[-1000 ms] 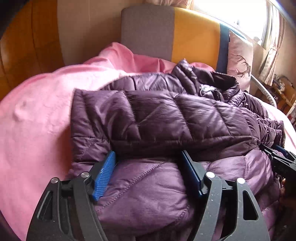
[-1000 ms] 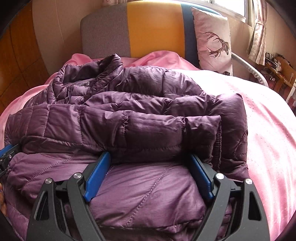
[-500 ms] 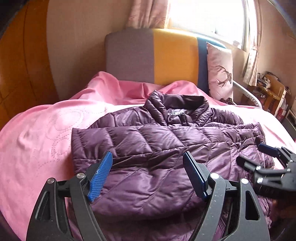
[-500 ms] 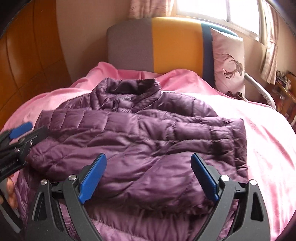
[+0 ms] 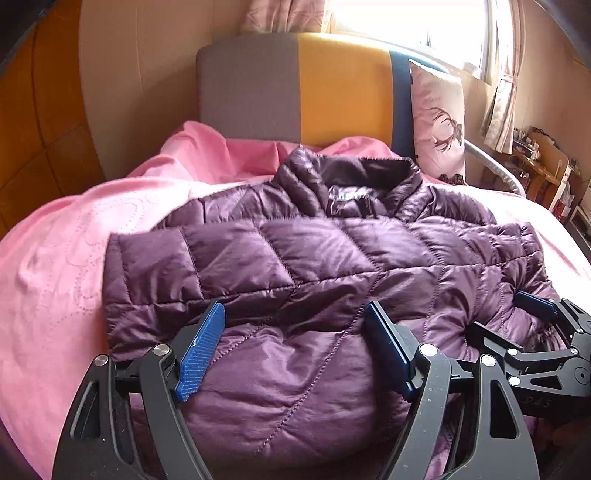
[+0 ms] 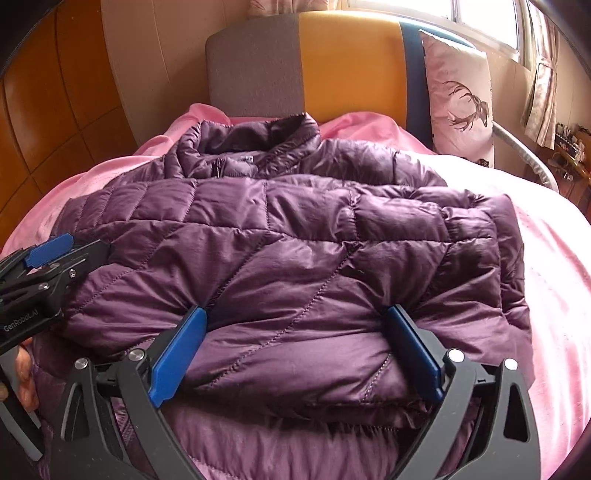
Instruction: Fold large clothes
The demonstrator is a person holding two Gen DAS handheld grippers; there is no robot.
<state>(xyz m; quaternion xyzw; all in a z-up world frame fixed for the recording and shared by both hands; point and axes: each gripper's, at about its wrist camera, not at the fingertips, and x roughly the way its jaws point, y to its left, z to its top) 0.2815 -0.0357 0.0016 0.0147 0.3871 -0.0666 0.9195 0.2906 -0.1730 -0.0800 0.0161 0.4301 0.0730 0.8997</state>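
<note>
While the jacket [image 5: 295, 266] lay puffy, light and slick, both the left gripper [image 5: 295, 350] and right gripper [image 6: 295, 354], just widened, gripped nothing; pinching its doubled near edge seemed best.

a bed is covered by a pink quilted bedspread [image 5: 66, 266] with faint stitched curls, rumpled into folds near the head of the bed. behind it stands a padded headboard [image 5: 295, 85] in three upright bands: grey on the left, mustard yellow in the middle, dark blue on the right. a pale pink cushion [image 5: 439, 122] printed with a dark deer head leans upright against the blue band. above it a bright window [image 5: 413, 22] is hung with pale patterned curtains [image 5: 502, 103]. orange-brown wooden panels [image 6: 48, 118] line the wall on the left. far right, a cluttered wooden shelf [image 5: 543, 162], too small to make out.
</note>
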